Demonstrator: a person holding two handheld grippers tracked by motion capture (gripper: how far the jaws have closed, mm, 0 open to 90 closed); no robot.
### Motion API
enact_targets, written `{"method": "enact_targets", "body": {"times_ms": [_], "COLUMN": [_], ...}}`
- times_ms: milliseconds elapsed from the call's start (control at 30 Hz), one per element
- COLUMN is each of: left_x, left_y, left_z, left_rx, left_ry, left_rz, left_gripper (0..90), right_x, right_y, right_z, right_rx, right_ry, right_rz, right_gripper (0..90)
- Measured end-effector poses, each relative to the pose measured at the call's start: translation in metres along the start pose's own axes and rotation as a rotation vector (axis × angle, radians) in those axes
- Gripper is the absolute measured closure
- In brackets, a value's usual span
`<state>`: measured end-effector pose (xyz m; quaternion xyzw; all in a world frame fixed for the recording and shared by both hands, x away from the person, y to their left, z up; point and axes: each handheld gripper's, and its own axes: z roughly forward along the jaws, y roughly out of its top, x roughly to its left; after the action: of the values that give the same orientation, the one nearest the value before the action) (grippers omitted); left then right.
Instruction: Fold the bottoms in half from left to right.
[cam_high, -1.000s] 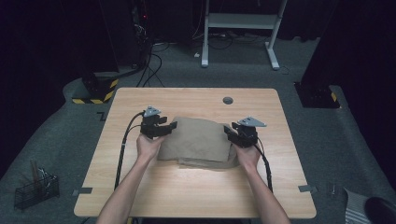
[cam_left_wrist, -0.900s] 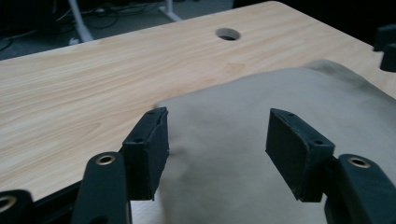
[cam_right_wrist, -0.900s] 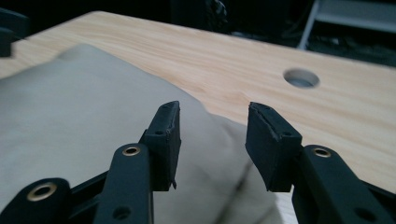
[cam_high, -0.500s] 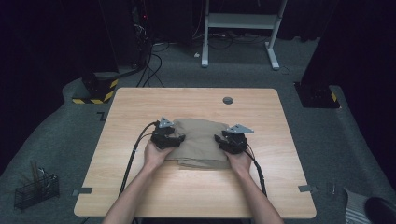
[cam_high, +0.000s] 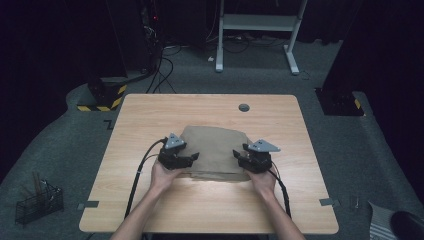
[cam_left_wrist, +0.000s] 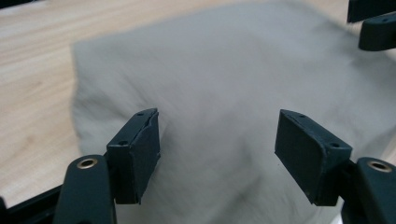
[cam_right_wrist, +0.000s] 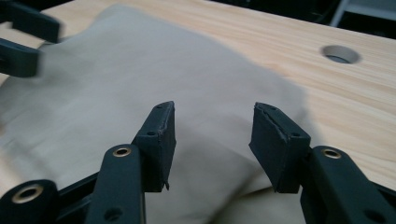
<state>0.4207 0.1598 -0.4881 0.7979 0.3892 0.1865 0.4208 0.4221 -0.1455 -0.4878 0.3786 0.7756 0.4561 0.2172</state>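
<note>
Dark lab, cables (cam_high: 165, 65), hazard-striped base (cam_high: 102, 100)

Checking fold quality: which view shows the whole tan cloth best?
The high view: the folded tan cloth lies complete on the table, all edges visible between the left gripper and right gripper. The left gripper view gives a blurred stretch of it; the right gripper view gives its surface and one rounded edge.

No text, label, brand or number can be read anywhere; the only sign is the yellow-and-black hazard striping (cam_high: 102, 102) on a dark base on the floor.
</note>
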Motion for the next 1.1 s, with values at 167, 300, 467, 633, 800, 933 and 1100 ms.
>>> {"method": "enact_targets", "body": {"times_ms": [167, 300, 467, 633, 800, 933, 1100], "left_x": [0.007, 0.015, 0.016, 0.027, 0.038, 0.054, 0.056], "left_y": [-0.024, -0.034, -0.017, 0.013, 0.028, 0.023, 0.029], "left_z": [0.012, 0.004, -0.014, -0.001, 0.034, 0.055, 0.04], "left_rx": [0.084, 0.086, 0.008, -0.058, -0.044, 0.001, -0.03], "left_ry": [0.068, 0.048, 0.05, 0.029, 0.022, -0.027, -0.003], "left_rz": [0.021, -0.022, 0.019, -0.022, -0.071, -0.177, -0.183], "left_gripper": [33.0, 32.2, 32.3, 31.9, 32.2, 32.8, 33.1], "right_x": [0.002, -0.019, -0.022, -0.021, -0.021, -0.033, -0.042], "right_y": [-0.02, -0.034, -0.024, 0.006, 0.018, 0.014, 0.015], "right_z": [0.013, 0.005, -0.009, -0.003, 0.031, 0.056, 0.051], "right_rx": [0.122, 0.146, 0.118, 0.018, 0.036, 0.103, 0.107], "right_ry": [-0.049, -0.029, -0.076, -0.051, -0.024, -0.021, -0.033], "right_rz": [-0.056, 0.014, -0.023, -0.006, 0.017, 0.062, 0.097], "right_gripper": [48.8, 48.3, 49.4, 53.0, 57.6, 56.7, 57.1]}}
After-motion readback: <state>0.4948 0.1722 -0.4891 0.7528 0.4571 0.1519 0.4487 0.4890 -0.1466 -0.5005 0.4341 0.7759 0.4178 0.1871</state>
